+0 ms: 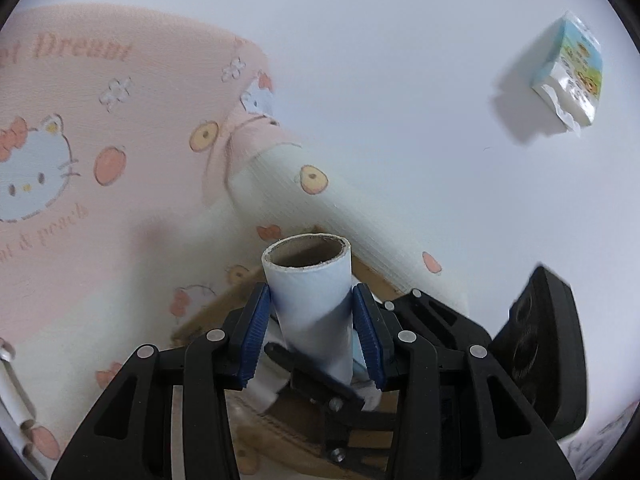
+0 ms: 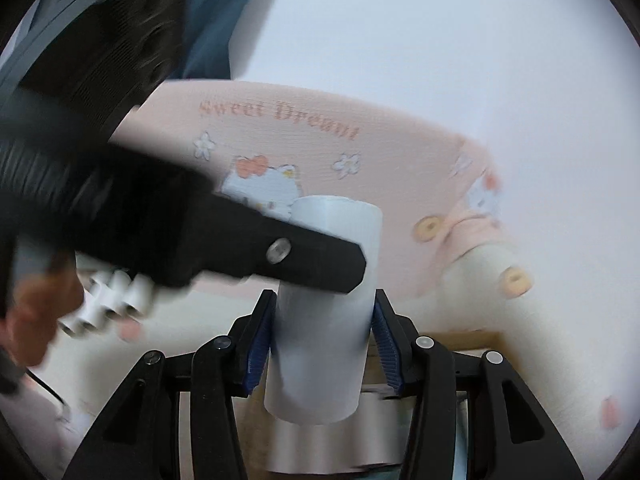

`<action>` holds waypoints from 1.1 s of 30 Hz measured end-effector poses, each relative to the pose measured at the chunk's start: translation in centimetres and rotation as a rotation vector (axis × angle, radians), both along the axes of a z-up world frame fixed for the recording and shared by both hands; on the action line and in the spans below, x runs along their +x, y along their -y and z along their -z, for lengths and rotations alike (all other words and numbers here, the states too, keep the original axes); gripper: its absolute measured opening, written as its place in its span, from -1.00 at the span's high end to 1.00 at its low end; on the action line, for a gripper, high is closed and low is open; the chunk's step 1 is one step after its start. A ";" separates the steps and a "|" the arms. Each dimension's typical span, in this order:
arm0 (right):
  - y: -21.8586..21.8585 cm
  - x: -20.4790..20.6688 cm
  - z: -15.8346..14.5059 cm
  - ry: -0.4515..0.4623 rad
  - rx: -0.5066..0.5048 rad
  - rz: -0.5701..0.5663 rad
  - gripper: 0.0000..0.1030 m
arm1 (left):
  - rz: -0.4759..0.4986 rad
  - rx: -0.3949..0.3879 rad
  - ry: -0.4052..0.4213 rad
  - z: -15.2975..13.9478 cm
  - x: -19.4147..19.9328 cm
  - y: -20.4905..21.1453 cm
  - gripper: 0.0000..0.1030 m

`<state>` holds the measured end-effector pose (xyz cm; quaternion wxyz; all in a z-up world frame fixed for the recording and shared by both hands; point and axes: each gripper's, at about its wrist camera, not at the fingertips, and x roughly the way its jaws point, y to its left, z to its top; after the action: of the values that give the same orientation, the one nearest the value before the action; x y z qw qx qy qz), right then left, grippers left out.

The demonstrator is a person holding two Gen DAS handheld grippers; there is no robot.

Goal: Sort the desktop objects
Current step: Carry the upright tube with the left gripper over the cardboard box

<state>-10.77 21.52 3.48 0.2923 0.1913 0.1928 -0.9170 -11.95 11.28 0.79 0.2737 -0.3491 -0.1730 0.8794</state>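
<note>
The left gripper [image 1: 312, 332] is clamped on one cardboard tube [image 1: 310, 300] wrapped in pale paper, its open end pointing up and away, both blue pads pressed to its sides. Ahead and to its left lies a pink garment [image 1: 120, 128] printed with cartoon cats, one cream sleeve [image 1: 340, 216] running down toward the fingers; under the gripper a brown box edge [image 1: 224, 300] shows. Far off to the upper right sits one tissue pack [image 1: 568, 76] on the white bench [image 1: 400, 60]. The right gripper [image 2: 322, 340] has a pale roll [image 2: 324, 320] standing between its pads; whether they press on it I cannot tell. The left gripper's black finger crosses in front of that roll, with a cluster of small white tubes [image 2: 108, 300] at lower left.
</note>
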 end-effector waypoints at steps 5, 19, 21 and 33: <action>-1.5 -1.4 0.7 0.087 -0.005 -0.010 -0.07 | 0.018 -0.016 0.100 1.2 -1.8 -1.6 0.10; -5.9 -5.3 3.5 0.328 0.045 -0.057 -0.07 | 0.029 -0.100 0.304 4.6 -5.9 -4.2 0.11; -6.2 -5.5 4.0 0.341 0.054 -0.058 -0.07 | 0.028 -0.103 0.330 5.4 -6.2 -4.4 0.11; -6.5 -7.6 6.2 0.496 0.081 -0.074 0.15 | -0.056 -0.017 0.445 8.1 -8.1 -3.1 0.11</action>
<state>-18.39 27.99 -2.74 0.3559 0.4149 0.1587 -0.8222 -20.02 14.41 -7.32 0.2014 -0.5321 -0.2312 0.7892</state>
